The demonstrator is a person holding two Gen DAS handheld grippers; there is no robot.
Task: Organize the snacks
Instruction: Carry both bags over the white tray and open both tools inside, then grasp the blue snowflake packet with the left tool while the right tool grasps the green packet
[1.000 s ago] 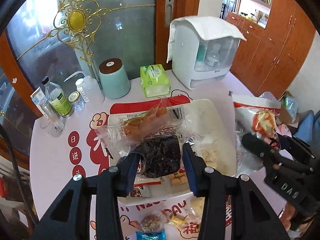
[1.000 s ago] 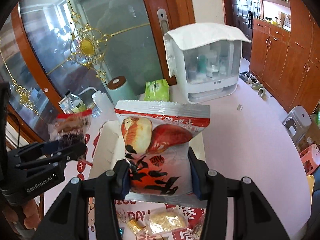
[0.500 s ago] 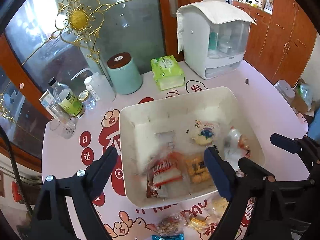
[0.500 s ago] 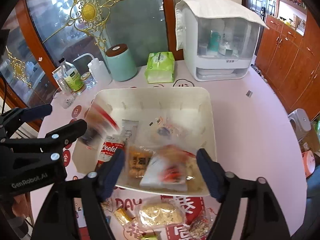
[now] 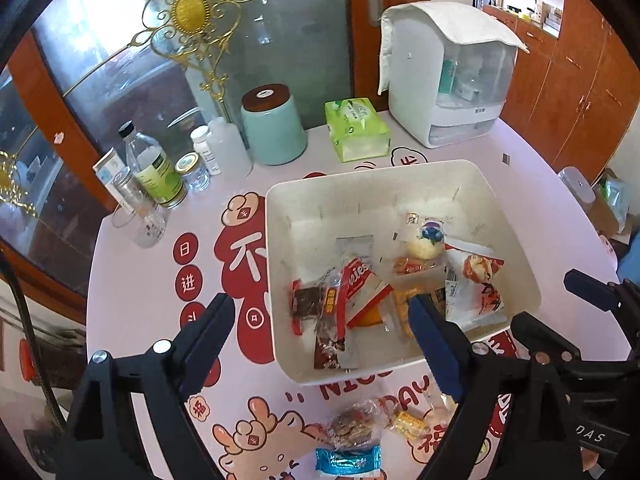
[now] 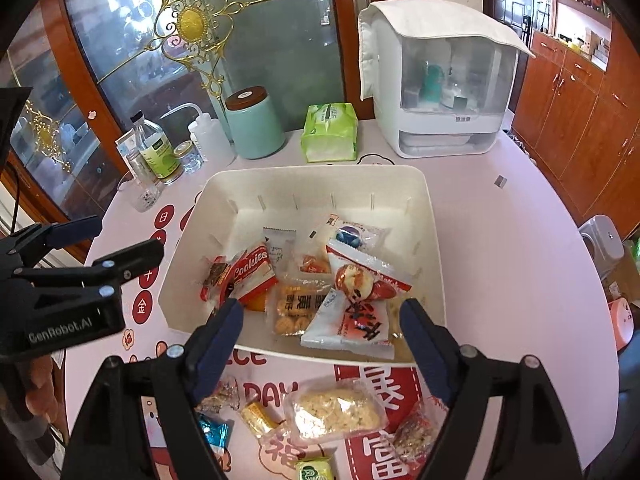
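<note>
1. Tongs first: the left gripper and the right gripper both stand wide and empty over the near rim of the bin. A second ago each was clamped on a packet; half a second ago both packets were blurred and dropping.

2. Loose snacks lie on the table beneath the fingers, outside the bin: a pale puffed-rice packet, a small yellow sweet, a blue foil packet, a brown nut cluster and a green packet at the frame edge. By my reading, these are what remains to be sorted.

3. Inside the bin, the red-and-white chip bag dropped by the right gripper lies flat near the front wall, long axis running near to far and slightly leftward, its sealed top toward the back.

4. To its left, the dark jelly packet from the left gripper lies by the Cookies packet, long axis roughly near to far. Two drops are done, so I judge the task partway through.

5. Farthest, a mint canister, green tissue pack and white cabinet stand behind the bin, untouched.
</note>
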